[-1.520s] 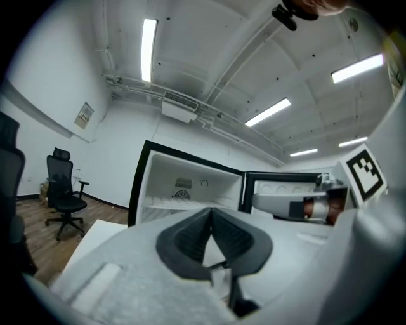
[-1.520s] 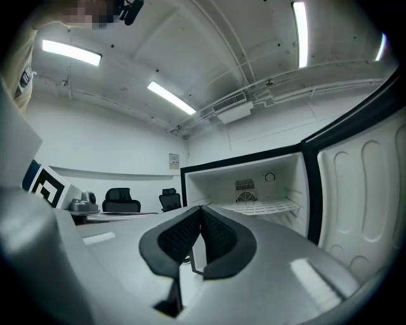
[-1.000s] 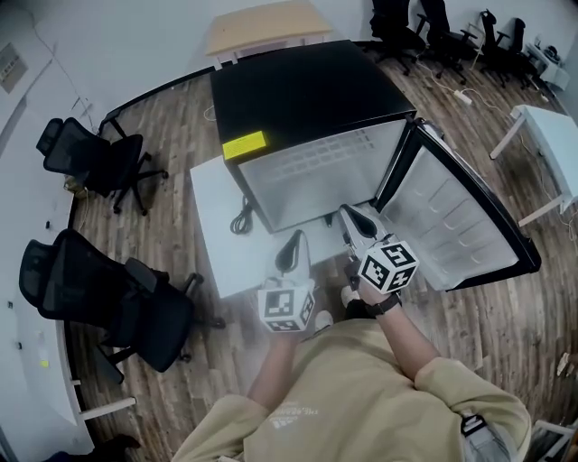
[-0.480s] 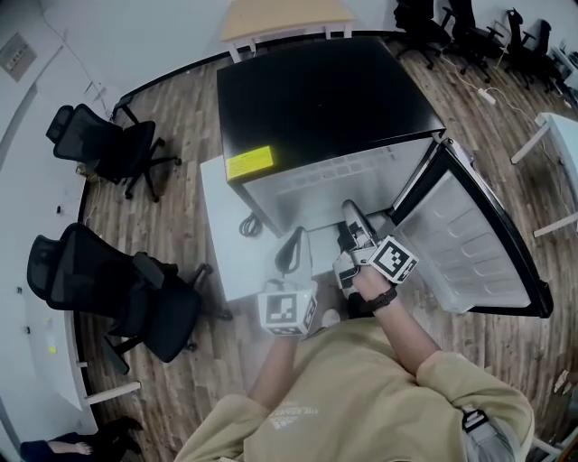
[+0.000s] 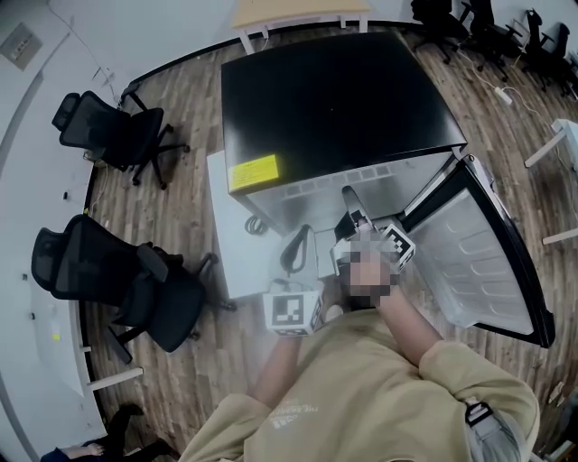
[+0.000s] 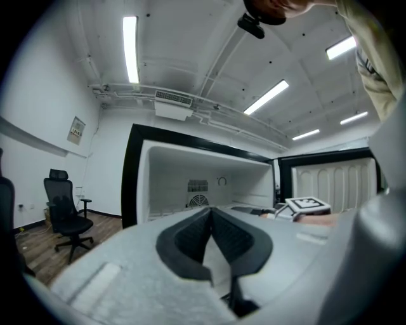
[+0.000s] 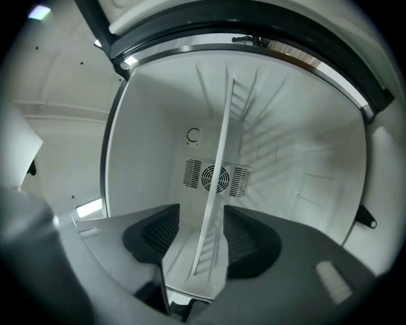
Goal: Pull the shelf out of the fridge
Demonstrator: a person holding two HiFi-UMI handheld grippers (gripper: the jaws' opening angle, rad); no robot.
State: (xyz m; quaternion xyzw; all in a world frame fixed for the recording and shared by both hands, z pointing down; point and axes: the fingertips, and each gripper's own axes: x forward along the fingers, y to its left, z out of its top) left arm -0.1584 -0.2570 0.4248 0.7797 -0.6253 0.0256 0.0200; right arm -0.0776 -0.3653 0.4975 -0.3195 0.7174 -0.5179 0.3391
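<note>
The black fridge (image 5: 334,99) stands with its door (image 5: 479,262) swung open to the right. My right gripper (image 5: 350,195) reaches into the white interior (image 7: 158,127). In the right gripper view the white wire shelf (image 7: 219,159) shows edge-on and runs between the jaws. The right gripper (image 7: 202,219) is opening, and its pads stand clear of the shelf on both sides. My left gripper (image 5: 299,235) hangs in front of the fridge, lower and to the left. Its pads (image 6: 190,235) meet at the tip, shut on nothing.
Two black office chairs (image 5: 117,135) (image 5: 126,280) stand left of the fridge. A white low table (image 5: 237,257) with a dark cable sits against the fridge's left front. A wooden desk (image 5: 298,11) is behind the fridge. The floor is wood planks.
My right gripper has moved forward from in front of the fridge into its opening. The left gripper has stayed in about the same place.
</note>
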